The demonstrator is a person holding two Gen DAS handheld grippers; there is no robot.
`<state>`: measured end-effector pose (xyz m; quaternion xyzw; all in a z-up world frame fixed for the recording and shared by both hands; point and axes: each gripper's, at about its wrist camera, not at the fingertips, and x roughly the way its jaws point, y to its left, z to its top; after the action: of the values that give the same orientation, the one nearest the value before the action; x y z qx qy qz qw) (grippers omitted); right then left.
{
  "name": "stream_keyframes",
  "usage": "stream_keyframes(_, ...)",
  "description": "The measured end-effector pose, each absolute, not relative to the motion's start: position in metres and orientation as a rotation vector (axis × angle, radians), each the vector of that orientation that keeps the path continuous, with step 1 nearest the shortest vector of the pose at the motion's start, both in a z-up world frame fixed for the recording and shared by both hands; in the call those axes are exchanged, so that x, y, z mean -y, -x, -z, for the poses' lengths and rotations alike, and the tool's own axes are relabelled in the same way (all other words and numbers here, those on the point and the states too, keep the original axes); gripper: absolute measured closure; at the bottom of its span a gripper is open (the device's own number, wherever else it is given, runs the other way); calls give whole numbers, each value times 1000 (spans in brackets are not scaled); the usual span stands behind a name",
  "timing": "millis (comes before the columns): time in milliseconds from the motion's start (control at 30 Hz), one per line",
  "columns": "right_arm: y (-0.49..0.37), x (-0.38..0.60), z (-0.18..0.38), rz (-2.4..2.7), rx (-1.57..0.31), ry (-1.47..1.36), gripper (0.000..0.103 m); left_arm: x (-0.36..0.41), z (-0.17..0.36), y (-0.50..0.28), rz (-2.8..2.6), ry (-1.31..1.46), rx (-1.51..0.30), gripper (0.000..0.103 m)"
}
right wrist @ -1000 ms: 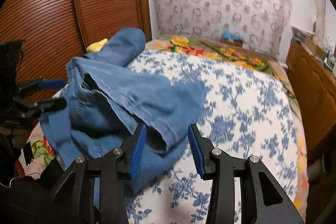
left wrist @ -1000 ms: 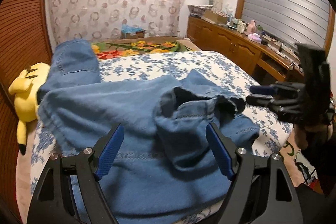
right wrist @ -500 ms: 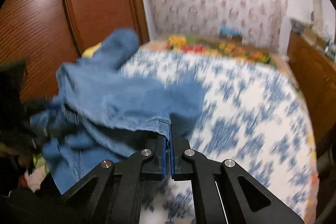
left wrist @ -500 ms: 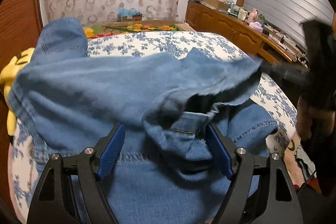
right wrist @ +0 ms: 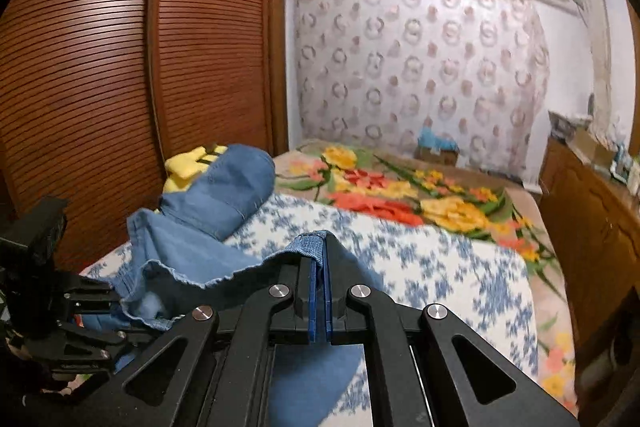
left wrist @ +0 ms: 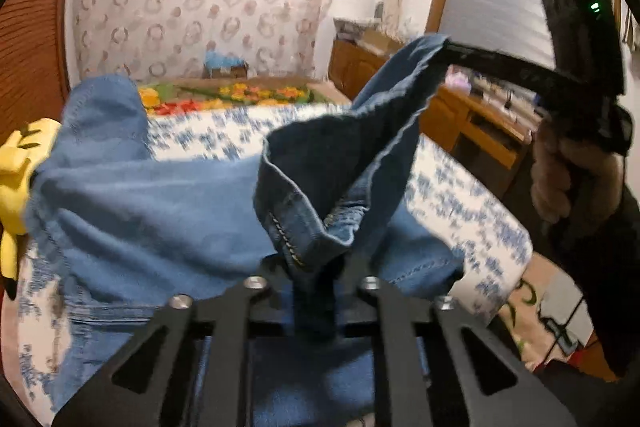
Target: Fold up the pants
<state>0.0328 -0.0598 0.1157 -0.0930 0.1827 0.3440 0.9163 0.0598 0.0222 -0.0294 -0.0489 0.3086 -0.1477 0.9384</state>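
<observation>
Blue denim pants [left wrist: 152, 211] lie crumpled on the bed, one leg reaching back over a yellow plush toy. My left gripper [left wrist: 316, 267] is shut on the pants' waistband [left wrist: 296, 227], low at the bed's near edge. My right gripper [right wrist: 319, 267] is shut on another part of the waistband edge [right wrist: 308, 243] and holds it lifted above the bed; it also shows in the left wrist view [left wrist: 452, 47], raised at the upper right. The pants [right wrist: 224, 195] stretch between both grippers. The left gripper shows at the left edge of the right wrist view [right wrist: 100, 311].
The bed has a blue-flowered sheet [right wrist: 440, 267] and a bright flower blanket [right wrist: 400, 195] at its far end. A yellow plush toy [left wrist: 20, 167] lies at the bed's left side beside a brown slatted wardrobe [right wrist: 100, 87]. A wooden dresser [left wrist: 472, 119] stands along the right.
Both grippers closed on the waistband, the right first, then the left. The right gripper then lifted its part of the waistband up and away from the bed.
</observation>
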Motion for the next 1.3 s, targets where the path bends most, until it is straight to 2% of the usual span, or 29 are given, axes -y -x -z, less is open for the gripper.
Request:
stream_keyframes(200, -37, 34, -136, -763, -308, 220, 101, -42, -12, -22, 293, 129, -520, 97)
stream_keyframes(400, -46, -6, -147, -842, -296, 238, 101, -57, -21, -1, 264, 136, -495, 97)
stream_keyframes(667, -77, -21, -132, -971, -363, 271, 101, -88, 2, 20, 193, 202, -523, 97)
stream_keyframes(967, -103, -87, -109, -1061, -507, 373, 101, -121, 43, 25, 107, 267, -611, 96)
stream_keyframes(1133, -116, -105, -97, -1056, -579, 436, 99, -126, 58, 25, 69, 258, -666, 85)
stream_keyframes(1167, -117, -104, -98, -1058, -600, 450, 94, -126, 59, 25, 63, 254, -672, 83)
stream_keyframes(1200, -117, -104, -97, -1066, -617, 458, 85, -127, 60, 25, 56, 252, -675, 77)
stream_keyframes(1233, -118, -99, -98, -1067, -627, 468, 80, -128, 60, 25, 44, 251, -676, 65)
stream_keyframes(1300, -120, -87, -100, -1046, -620, 483, 62, -130, 58, 26, 11, 244, -665, 51)
